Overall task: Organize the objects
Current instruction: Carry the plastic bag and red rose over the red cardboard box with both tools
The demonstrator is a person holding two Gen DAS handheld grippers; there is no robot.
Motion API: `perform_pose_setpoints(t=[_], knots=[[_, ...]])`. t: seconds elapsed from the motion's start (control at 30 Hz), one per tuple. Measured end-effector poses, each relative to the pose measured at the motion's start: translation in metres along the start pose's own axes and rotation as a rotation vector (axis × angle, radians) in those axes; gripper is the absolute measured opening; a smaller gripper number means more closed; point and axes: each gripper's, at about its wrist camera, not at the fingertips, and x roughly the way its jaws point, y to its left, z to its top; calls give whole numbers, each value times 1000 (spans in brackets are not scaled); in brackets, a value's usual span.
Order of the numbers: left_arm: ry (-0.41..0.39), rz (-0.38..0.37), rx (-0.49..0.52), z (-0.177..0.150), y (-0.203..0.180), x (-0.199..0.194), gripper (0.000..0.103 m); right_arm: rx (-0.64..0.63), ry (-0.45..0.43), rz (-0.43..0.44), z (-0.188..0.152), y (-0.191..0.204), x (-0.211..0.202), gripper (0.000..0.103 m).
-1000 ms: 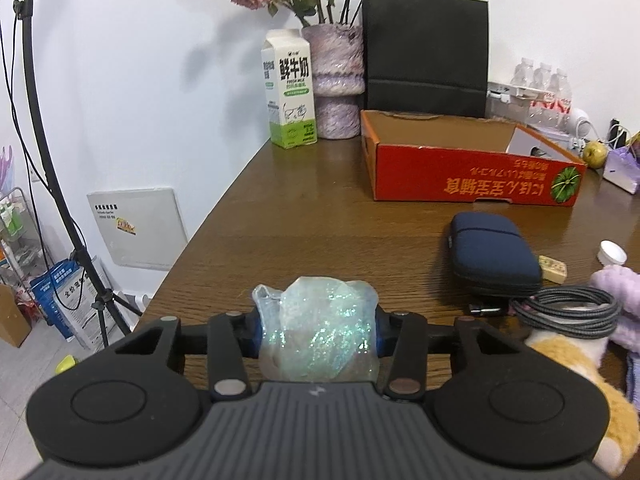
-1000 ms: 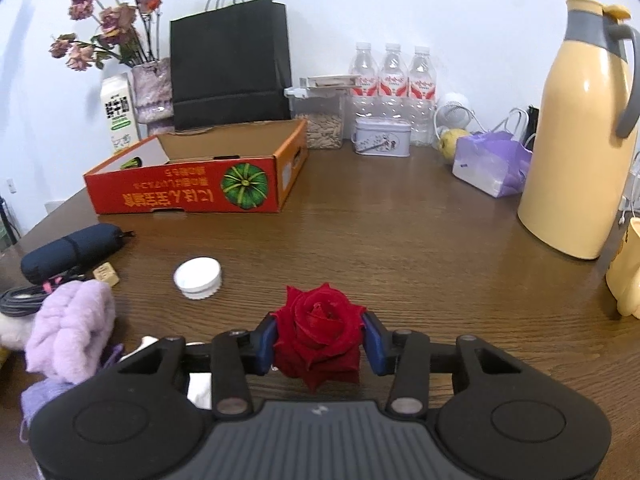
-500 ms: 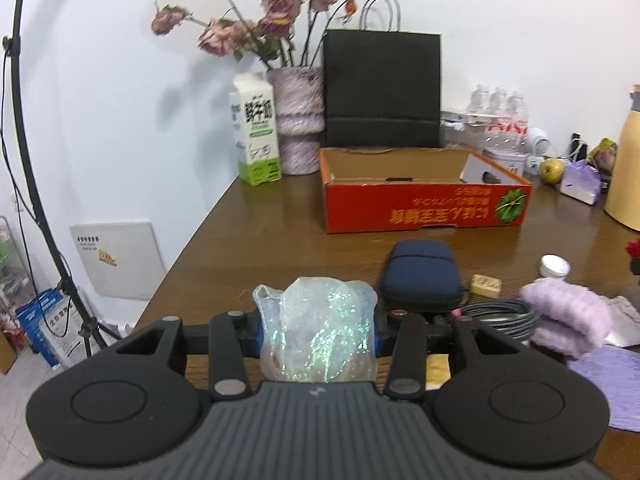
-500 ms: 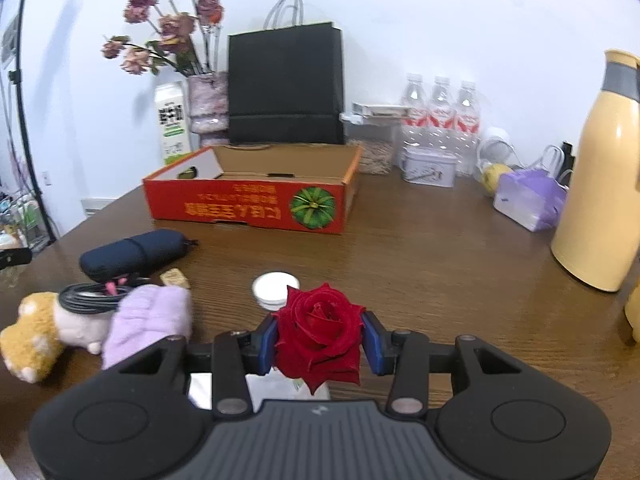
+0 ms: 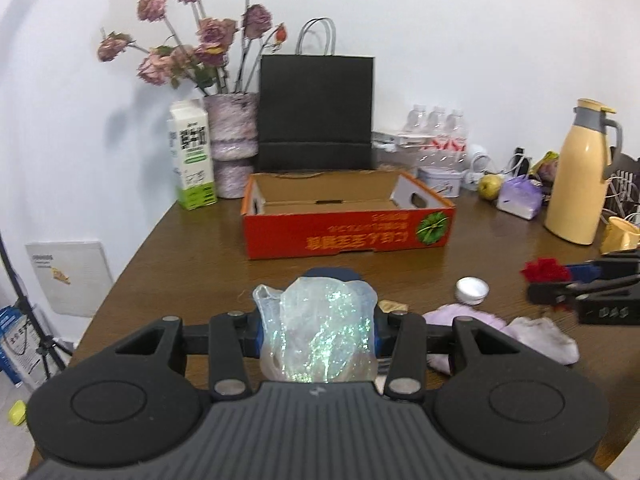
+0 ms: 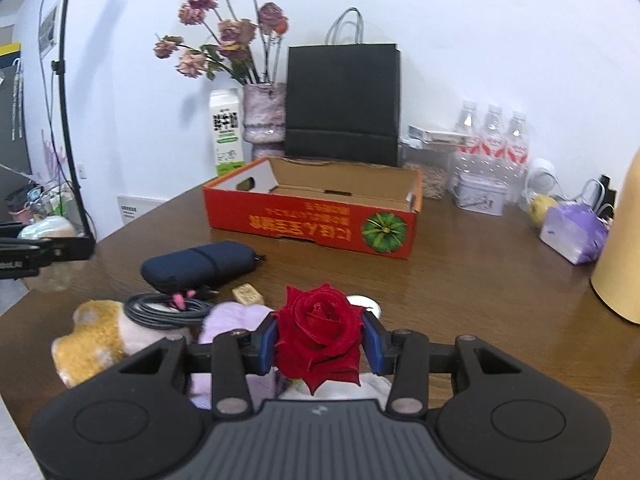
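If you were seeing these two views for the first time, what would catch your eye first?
First, the red rose clamped in the right hand-held gripper and the iridescent plastic wrap pinched in the left hand-held gripper, both above the wooden table. Beyond them sits an open red cardboard box, before a black paper bag.

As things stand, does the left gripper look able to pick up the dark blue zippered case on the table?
Probably not yet. The left gripper is shut on an iridescent plastic wrapper, so its jaws are full. The dark blue zippered case itself lies uncovered on the wooden table.
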Motion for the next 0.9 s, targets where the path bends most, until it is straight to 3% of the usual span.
perform_pose_setpoints(t=[0.37, 0.9], knots=[[-12, -13, 12, 18, -22, 10, 44, 6, -14, 35, 11, 17, 7, 42], [-7, -18, 1, 36, -21, 36, 44, 8, -13, 34, 30, 10, 31, 42]])
